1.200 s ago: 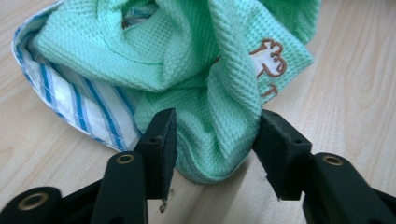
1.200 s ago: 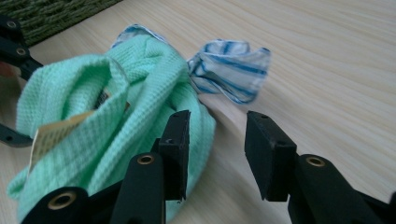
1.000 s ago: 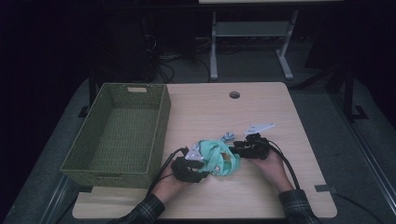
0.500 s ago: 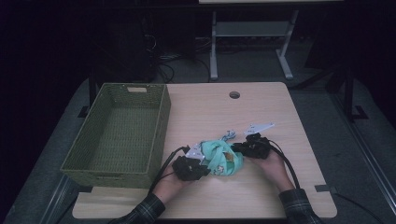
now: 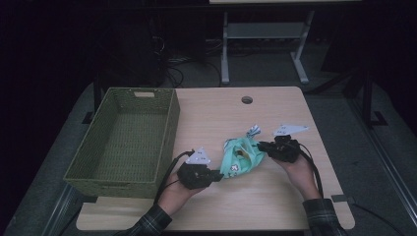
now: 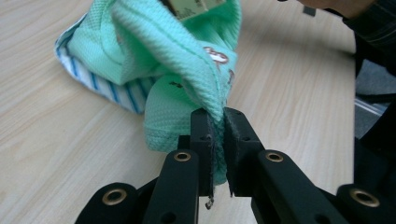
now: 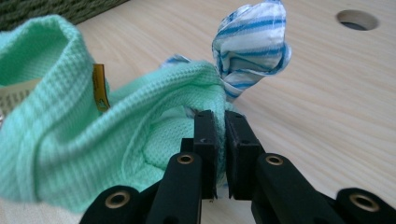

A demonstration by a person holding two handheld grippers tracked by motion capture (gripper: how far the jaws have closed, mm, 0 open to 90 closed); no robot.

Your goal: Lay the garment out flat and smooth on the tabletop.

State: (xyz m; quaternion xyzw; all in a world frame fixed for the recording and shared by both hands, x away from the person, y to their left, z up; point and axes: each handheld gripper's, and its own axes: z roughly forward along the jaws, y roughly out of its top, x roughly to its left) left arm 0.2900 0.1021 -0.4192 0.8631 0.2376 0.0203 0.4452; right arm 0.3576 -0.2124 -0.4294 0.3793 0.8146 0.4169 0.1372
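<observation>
Both claws, left claw [image 6: 215, 122] and right claw [image 7: 218, 122], have just clenched on opposite edges of the mint-green garment [image 5: 239, 156], bunched low over the counter [image 5: 275, 196] beside the basket [image 5: 123, 142]; thin pinches could slip if pulled apart.

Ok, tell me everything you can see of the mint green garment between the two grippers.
The mint green garment is soft waffle-knit fabric with blue-and-white striped trim, small printed patches, a yellow tag and a paper label inside. It is bunched in a loose heap on the wooden table, right of the green woven basket, one striped end knotted and sticking up. The left gripper is shut on a fold at one edge, and the right gripper is shut on the opposite edge, lifting both slightly.
</observation>
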